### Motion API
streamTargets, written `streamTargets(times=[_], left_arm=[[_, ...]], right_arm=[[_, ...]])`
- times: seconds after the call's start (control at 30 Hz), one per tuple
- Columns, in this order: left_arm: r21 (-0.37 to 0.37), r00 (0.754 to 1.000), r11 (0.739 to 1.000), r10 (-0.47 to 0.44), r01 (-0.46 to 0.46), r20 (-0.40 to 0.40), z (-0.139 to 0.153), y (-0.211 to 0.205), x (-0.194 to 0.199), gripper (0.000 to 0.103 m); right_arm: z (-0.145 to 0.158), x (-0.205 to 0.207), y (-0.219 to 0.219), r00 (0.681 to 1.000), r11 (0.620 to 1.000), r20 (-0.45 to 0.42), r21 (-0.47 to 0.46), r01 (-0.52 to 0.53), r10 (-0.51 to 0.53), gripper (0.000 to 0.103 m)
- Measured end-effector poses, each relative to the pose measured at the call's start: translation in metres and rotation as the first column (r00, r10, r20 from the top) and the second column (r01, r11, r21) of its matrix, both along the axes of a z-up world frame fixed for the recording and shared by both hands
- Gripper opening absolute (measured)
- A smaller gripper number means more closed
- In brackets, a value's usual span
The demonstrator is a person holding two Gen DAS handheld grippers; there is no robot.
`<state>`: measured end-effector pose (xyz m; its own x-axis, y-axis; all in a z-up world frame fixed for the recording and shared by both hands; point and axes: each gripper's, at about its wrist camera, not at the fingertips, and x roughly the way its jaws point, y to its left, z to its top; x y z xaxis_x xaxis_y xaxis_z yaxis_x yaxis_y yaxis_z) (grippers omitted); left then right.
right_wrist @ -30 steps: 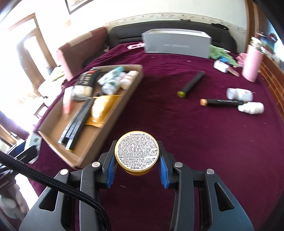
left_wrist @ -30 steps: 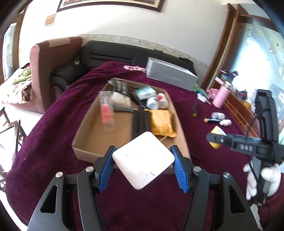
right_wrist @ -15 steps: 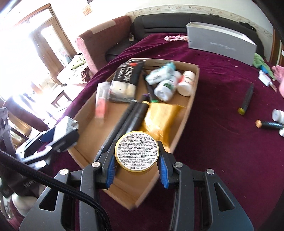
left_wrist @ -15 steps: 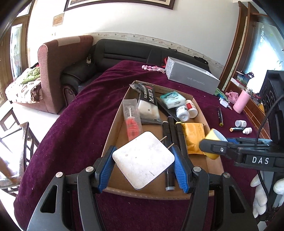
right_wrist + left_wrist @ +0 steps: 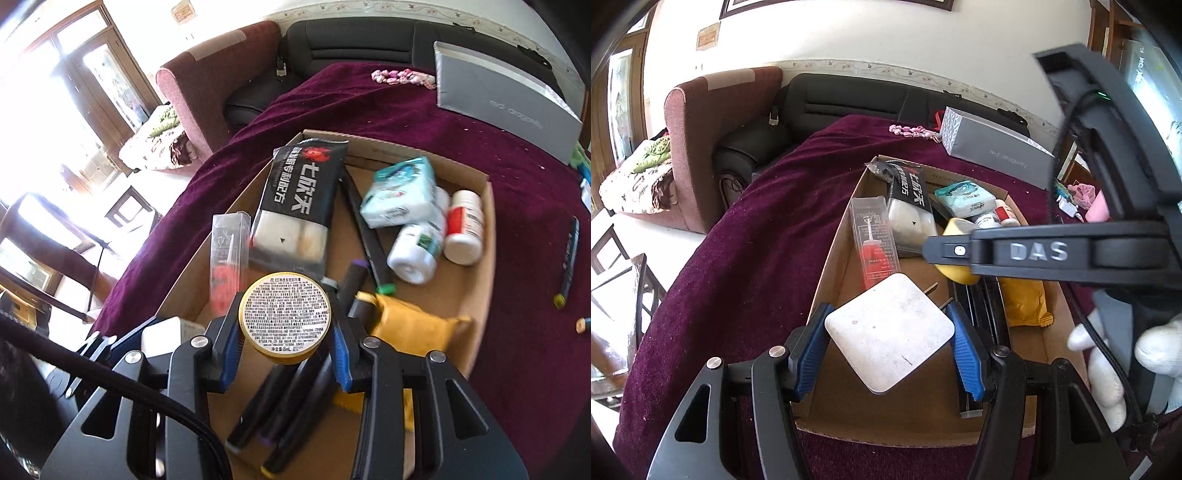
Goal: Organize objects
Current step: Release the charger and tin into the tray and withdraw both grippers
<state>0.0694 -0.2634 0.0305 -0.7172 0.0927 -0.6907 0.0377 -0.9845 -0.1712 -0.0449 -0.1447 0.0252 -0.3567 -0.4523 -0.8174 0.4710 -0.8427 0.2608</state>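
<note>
Raised grey letters "DAS" show on the black plastic gripper arm [image 5: 1038, 252] crossing the left wrist view. White Chinese characters run down the black glossy sachet [image 5: 303, 192]. The round yellow tin's label [image 5: 284, 314] carries dense print, too small to read.

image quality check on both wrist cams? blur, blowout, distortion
Left wrist view: sharp on the white square adapter, right gripper crossing close, window blown out at right. Right wrist view: doorway at left overexposed, motion smear on the white bottles; yellow tin crisp. Strong fisheye bending in both.
</note>
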Motion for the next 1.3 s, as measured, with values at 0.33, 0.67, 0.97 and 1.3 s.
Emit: streamTargets(times=[0.33, 0.67, 0.97, 1.3], left_arm=[[0.002, 1.0, 1.0, 0.025, -0.025, 0.016, 0.001, 0.002, 0.01, 0.056], [0.03, 0.999, 0.999, 0.033, -0.034, 0.016, -0.002, 0.003, 0.009, 0.056], [0.047, 0.999, 0.998, 0.033, -0.034, 0.017, -0.003, 0.002, 0.01, 0.056], [0.018, 0.999, 1.0, 0.022, -0.022, 0.03, -0.004, 0.007, 0.009, 0.061]], right_arm=[[-0.014, -0.015, -0.02, 1.0, 0.999, 0.026, 0.028, -0.017, 0.017, 0.039], [-0.023, -0.017, -0.027, 0.998, 0.999, 0.05, 0.033, -0.041, 0.039, 0.039], [-0.021, -0.014, -0.033, 0.998, 0.997, 0.041, 0.05, -0.052, 0.05, 0.039], [-0.006, -0.006, -0.026, 0.999, 0.999, 0.002, 0.002, -0.037, 0.037, 0.052]])
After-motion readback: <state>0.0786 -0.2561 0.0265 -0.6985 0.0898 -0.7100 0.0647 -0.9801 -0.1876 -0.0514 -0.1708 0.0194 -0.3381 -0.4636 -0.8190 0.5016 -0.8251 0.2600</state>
